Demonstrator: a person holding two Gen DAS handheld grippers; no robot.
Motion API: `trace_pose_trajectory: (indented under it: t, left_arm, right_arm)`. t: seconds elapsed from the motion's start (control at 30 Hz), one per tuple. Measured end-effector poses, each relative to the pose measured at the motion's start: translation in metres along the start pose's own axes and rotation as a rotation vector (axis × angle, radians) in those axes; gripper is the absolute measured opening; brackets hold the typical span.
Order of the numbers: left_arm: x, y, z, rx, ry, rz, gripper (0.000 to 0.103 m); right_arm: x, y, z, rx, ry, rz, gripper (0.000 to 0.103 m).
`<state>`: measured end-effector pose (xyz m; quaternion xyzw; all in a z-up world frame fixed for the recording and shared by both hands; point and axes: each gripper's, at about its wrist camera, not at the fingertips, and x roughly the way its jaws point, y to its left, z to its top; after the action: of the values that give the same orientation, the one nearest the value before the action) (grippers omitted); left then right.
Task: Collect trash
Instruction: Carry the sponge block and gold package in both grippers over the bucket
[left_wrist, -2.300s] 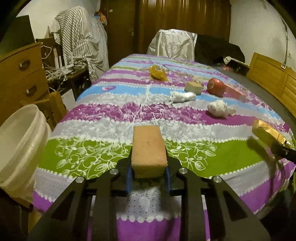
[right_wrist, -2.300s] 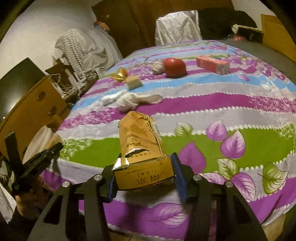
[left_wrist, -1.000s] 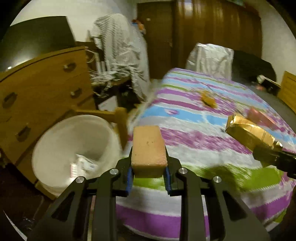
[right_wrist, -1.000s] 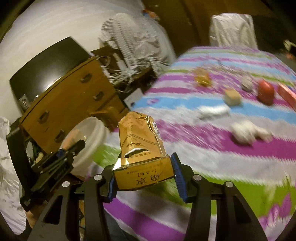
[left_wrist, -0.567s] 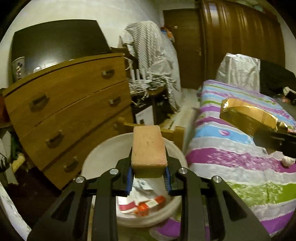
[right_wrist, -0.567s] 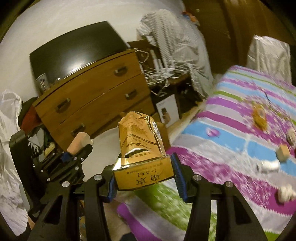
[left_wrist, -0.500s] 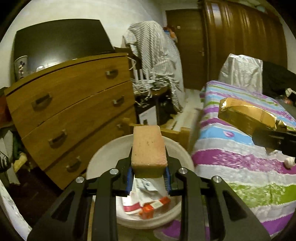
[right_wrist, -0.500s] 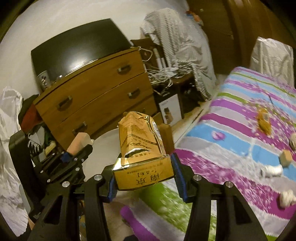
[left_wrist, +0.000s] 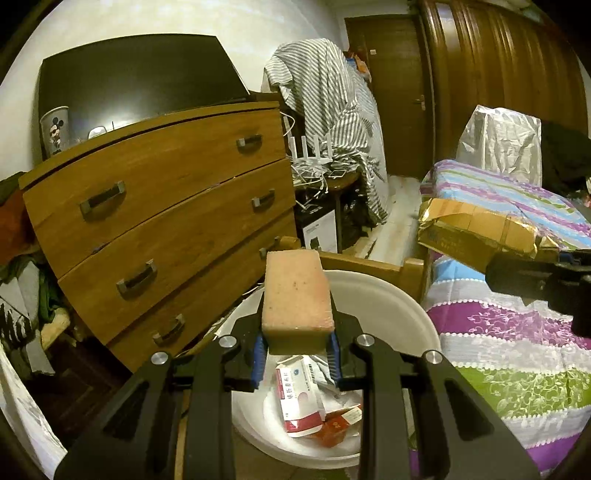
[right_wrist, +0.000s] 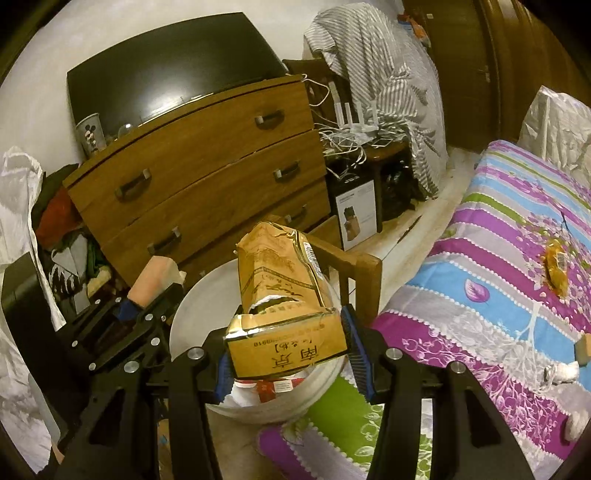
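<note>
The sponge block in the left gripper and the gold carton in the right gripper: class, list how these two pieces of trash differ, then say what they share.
Material: the sponge block is a plain pinkish foam brick; the gold carton is printed card with foil edges.
Condition: the sponge block keeps its shape; the gold carton is torn and crumpled.
Size: the gold carton is wider, spreading its jaws further than the sponge block does.
Shared: each is clamped in a gripper over the white bucket.

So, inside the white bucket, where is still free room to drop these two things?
The white bucket is bare along its far wall, toward the wooden frame. Its near bottom is crowded with small cartons. The bedspread is mostly bare between the bucket and the orange wrapper.
</note>
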<state>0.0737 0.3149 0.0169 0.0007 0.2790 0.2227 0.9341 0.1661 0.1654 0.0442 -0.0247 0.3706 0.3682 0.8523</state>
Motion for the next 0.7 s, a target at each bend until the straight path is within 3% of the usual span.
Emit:
trace_pose_trajectory:
  t: [0.2,0.3,0.4,0.7]
  left_arm:
    - [0.009,0.006,-0.003,-0.003,0.016,0.006,0.025]
    - [0.014,0.008,-0.005,-0.006,0.028,0.007,0.025]
    - [0.018,0.01,-0.005,-0.011,0.034,0.007,0.025]
    - [0.027,0.015,-0.008,-0.018,0.046,0.012,0.025]
  right_arm:
    - [0.017,0.009,0.002,0.014,0.024,0.023,0.052]
    - [0.025,0.007,0.005,0.093,0.063,0.107,0.052]
    - [0.029,0.017,0.006,0.048,0.051,0.079,0.052]
    - [0.033,0.02,0.023,0.1,0.041,0.136,0.052]
